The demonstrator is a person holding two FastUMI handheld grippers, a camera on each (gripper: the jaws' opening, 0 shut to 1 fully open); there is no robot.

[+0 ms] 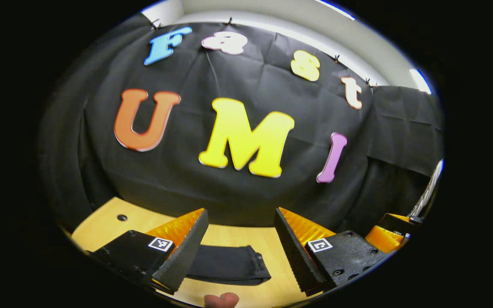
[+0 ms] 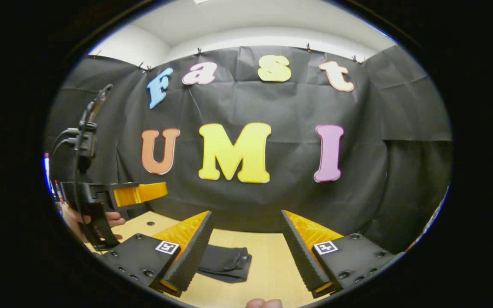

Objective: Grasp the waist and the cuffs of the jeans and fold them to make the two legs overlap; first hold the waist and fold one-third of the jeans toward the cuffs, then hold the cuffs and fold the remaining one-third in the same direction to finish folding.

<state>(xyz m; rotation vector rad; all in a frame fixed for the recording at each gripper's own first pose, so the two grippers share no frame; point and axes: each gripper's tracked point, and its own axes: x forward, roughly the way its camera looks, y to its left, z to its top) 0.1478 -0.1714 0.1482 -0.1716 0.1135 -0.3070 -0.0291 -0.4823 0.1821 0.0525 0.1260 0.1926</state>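
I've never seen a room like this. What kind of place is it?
Probably a small recording booth, not a home. Black cloth hangs as a wall behind a pale wooden table, dark folded jeans lie on it, and the open left gripper and right gripper hover above.

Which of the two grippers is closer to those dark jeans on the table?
Hard to call. Both the left gripper and right gripper hover open above the folded jeans, touching nothing; the jeans look slightly larger from the left.

I can read no text here; each tool (image 1: 241, 231) (image 2: 245, 233) carries small square coded markers (image 1: 161, 244) (image 2: 326, 247), patterns rather than words.
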